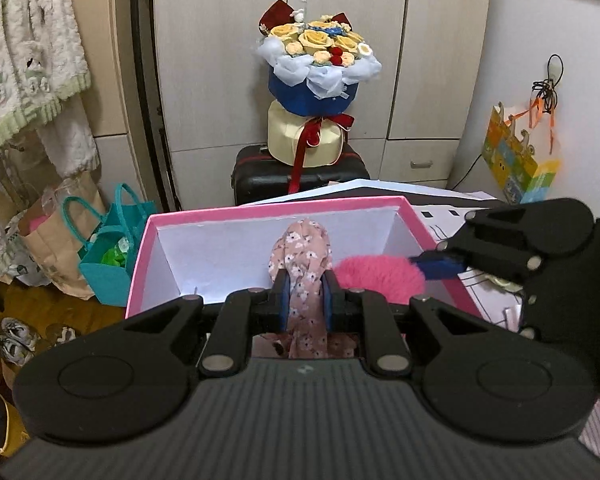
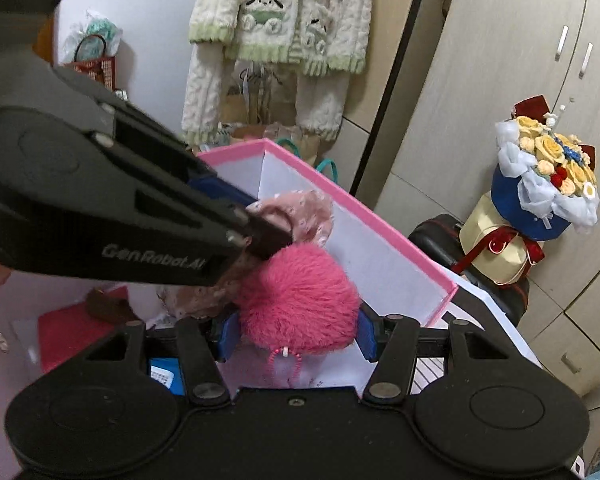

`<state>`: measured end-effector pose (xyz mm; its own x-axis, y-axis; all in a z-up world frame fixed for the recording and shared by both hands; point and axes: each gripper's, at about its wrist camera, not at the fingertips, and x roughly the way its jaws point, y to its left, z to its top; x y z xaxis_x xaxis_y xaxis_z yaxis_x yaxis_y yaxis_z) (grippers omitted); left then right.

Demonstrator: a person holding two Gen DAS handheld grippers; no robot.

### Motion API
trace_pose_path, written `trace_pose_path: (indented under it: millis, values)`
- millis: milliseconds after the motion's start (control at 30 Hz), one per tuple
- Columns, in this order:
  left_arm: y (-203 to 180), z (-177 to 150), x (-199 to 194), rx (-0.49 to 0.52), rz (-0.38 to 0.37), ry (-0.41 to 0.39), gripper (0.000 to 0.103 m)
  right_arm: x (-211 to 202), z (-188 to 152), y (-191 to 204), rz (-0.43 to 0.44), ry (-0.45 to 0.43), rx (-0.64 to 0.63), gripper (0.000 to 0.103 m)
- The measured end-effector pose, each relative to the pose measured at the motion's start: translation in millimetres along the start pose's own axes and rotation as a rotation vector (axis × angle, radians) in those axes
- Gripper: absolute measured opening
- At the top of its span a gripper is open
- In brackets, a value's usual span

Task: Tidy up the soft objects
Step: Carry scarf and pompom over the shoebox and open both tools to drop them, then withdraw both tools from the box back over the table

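The floral scrunchie (image 1: 305,264) is pinched tight in the left claw (image 1: 306,300), over the open pink box (image 1: 260,204). At 3 o'clock from it, the fluffy pink pom-pom (image 2: 300,296) is squeezed in the right claw (image 2: 296,334), also over the box. The box has white walls inside; its floor is mostly hidden. At 12 o'clock beyond the box, a flower bouquet (image 1: 316,64) stands on a black suitcase (image 1: 260,176). At 9 o'clock, a teal bag (image 1: 108,256) holds something green.

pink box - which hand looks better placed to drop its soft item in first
Probably left: the left gripper holds the floral cloth over the pink box's middle; the right gripper holds its pompom near the rim.
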<state>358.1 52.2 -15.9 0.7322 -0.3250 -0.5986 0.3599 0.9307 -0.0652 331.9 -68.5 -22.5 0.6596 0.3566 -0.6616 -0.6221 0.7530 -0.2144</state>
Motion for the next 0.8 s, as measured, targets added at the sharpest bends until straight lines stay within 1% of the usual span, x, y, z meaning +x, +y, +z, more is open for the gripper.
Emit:
trace_pose_path:
  millis: [67, 133, 200, 233, 267, 300, 333, 367, 400, 500, 600, 733, 800]
  values:
    - [1, 1, 4, -0.007, 0.009, 0.003, 0.018, 6, 1, 1, -0.021, -0.002, -0.014, 0.064]
    - [1, 0, 5, 0.000, 0.032, -0.012, 0.019, 8, 1, 1, -0.045, 0.000, -0.021, 0.068]
    - [0, -1, 3, 0.022, 0.062, -0.018, 0.028, 5, -1, 0, -0.045, -0.004, -0.014, 0.068]
    - [0, -2, 0, 0.038, 0.072, -0.011, 0.039, 2, -3, -1, -0.038, -0.011, -0.006, 0.068]
    - [0, -4, -7, 0.050, 0.085, -0.014, 0.043, -2, -6, -2, -0.034, -0.028, 0.007, 0.068]
    - [-1, -7, -16, 0.049, 0.103, -0.036, 0.044, -10, -11, -5, -0.031, -0.068, 0.041, 0.069]
    - [-3, -11, -28, 0.053, 0.121, -0.062, 0.047, -17, -17, -8, -0.021, -0.099, 0.084, 0.069]
    - [-4, -14, -38, 0.062, 0.121, -0.074, 0.050, -23, -22, -11, 0.003, -0.118, 0.115, 0.069]
    - [-6, -17, -47, 0.066, 0.115, -0.083, 0.051, -32, -27, -12, 0.027, -0.143, 0.139, 0.069]
    - [-8, -23, -75, 0.062, 0.084, -0.090, 0.053, -61, -41, -7, 0.023, -0.201, 0.168, 0.069]
    - [-9, -28, -96, 0.052, 0.050, -0.073, 0.053, -89, -53, -2, 0.033, -0.236, 0.203, 0.069]
    - [-17, -36, -125, 0.074, 0.030, -0.066, 0.055, -117, -64, 3, 0.051, -0.239, 0.253, 0.069]
    - [-24, -41, -138, 0.090, 0.045, -0.061, 0.056, -129, -68, 5, 0.081, -0.219, 0.287, 0.069]
